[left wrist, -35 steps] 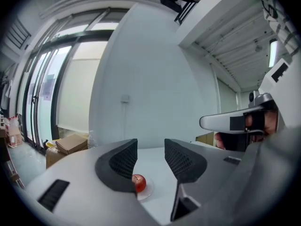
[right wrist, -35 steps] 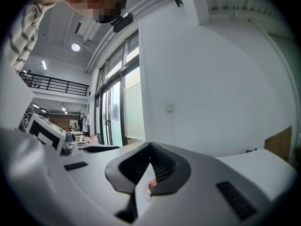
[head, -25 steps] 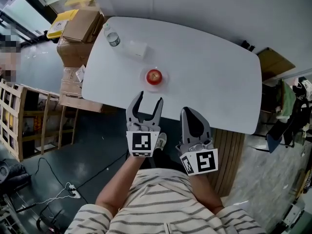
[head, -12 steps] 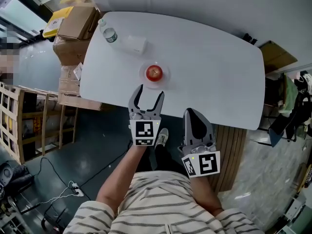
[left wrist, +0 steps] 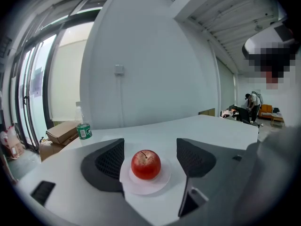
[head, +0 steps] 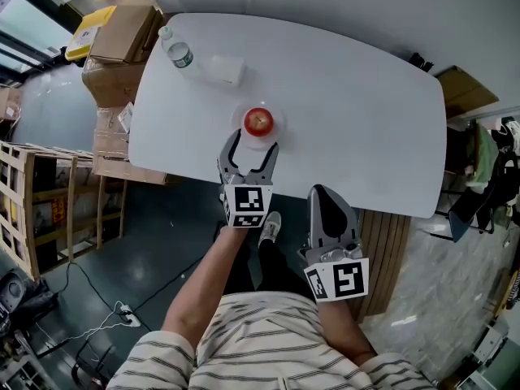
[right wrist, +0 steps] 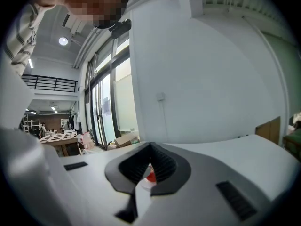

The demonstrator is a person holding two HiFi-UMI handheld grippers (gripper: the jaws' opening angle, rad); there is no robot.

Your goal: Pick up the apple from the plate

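A red apple (head: 258, 121) sits on a small white plate (head: 244, 132) near the front edge of the white table (head: 349, 112). My left gripper (head: 253, 145) is open, its fingertips at the plate's near rim. Its jaws have just been opening and nothing lies between the pads. In the left gripper view the apple (left wrist: 146, 164) and plate (left wrist: 162, 182) lie just ahead, framed by the left gripper (left wrist: 150, 146) without touching it. My right gripper (head: 325, 195) is shut and empty, off the table's front edge. Through the right gripper (right wrist: 150, 147) a sliver of apple (right wrist: 150, 176) shows.
A water bottle (head: 175, 51) and a small clear box (head: 227, 70) stand at the table's far left. Cardboard boxes (head: 122, 35) and a wooden rack (head: 41, 210) are on the floor left of the table. A slatted wooden panel (head: 382, 250) lies under the table's right end.
The left gripper has moved forward and down to the plate's near rim, and its jaws have spread wider. The right gripper has hardly moved.
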